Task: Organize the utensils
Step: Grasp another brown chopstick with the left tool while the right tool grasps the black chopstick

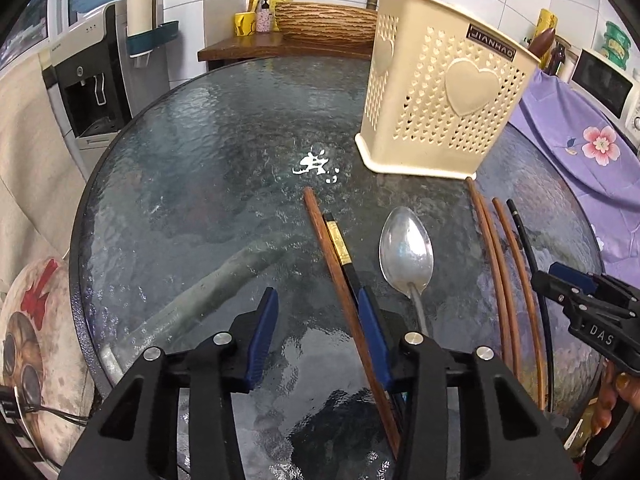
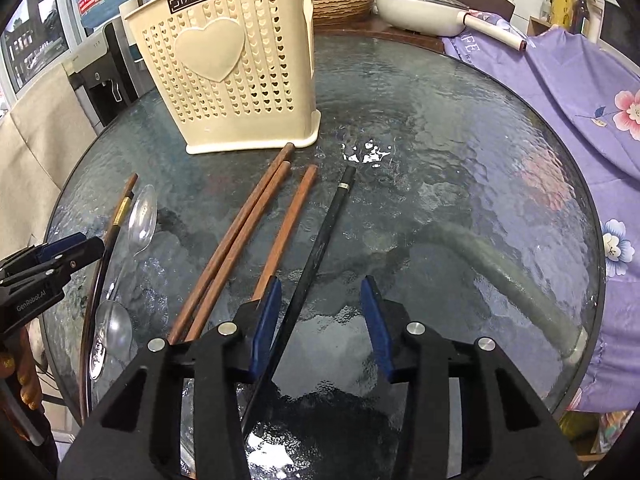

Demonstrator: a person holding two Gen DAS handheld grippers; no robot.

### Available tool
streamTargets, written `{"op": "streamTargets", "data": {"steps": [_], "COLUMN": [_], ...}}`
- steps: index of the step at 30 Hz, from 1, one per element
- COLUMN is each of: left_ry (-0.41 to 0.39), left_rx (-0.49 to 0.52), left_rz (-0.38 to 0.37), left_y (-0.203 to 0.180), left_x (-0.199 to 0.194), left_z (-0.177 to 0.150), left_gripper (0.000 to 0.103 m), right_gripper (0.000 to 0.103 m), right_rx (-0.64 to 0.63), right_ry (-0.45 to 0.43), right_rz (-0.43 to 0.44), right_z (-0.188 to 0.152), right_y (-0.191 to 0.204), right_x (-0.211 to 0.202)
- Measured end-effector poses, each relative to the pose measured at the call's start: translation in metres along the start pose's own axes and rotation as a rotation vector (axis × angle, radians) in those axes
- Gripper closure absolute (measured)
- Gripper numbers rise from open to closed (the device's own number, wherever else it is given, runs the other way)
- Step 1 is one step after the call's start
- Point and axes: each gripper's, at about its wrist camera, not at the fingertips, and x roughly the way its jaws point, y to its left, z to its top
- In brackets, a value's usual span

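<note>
A cream perforated utensil holder (image 1: 440,96) stands on the round glass table (image 1: 200,152); it also shows in the right wrist view (image 2: 236,76). My left gripper (image 1: 316,312) is open over the table, with a brown chopstick (image 1: 336,272) and a black gold-banded chopstick (image 1: 340,248) lying between its fingers by the right one. A metal spoon (image 1: 406,252) lies just right of it. My right gripper (image 2: 320,304) is open, with a black chopstick (image 2: 320,240) lying between its fingers. Three brown chopsticks (image 2: 240,232) lie to its left.
A second spoon (image 2: 112,332) lies near the table's left front edge in the right wrist view. A purple floral cloth (image 2: 580,92) covers things to the right. A water dispenser (image 1: 88,84), a woven basket (image 1: 324,20) and a white pan (image 2: 420,12) stand behind the table.
</note>
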Motion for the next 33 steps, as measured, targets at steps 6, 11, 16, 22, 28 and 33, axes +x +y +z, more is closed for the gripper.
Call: {"op": "streamTargets", "data": {"steps": [6, 11, 16, 22, 28, 33], "left_ry": [0.0, 0.004, 0.019, 0.044, 0.059, 0.06], "left_rx": [0.005, 0.0, 0.007, 0.018, 0.016, 0.046], "left_rz": [0.011, 0.015, 0.015, 0.019, 0.017, 0.02], "left_y": [0.004, 0.01, 0.009, 0.006, 0.006, -0.002], "left_x": [-0.001, -0.001, 0.007, 0.023, 0.033, 0.036], "left_z": [-0.003, -0.002, 0.01, 0.031, 0.044, 0.046], "left_gripper": [0.065, 0.065, 0.066, 0.074, 0.089, 0.094], "right_gripper": [0.066, 0.073, 0.073, 0.079, 0.085, 0.087], "right_rx": [-0.041, -0.032, -0.031, -0.019, -0.001, -0.017], "right_ry": [0.0, 0.005, 0.014, 0.031, 0.039, 0.039], "right_rz": [-0.041, -0.042, -0.045, -0.056, -0.069, -0.068], "right_z": [0.0, 0.002, 0.011, 0.027, 0.047, 0.058], "right_y": [0.005, -0.002, -0.004, -0.006, -0.007, -0.004], "right_x": [0.002, 0.003, 0.008, 0.018, 0.031, 0.04]}}
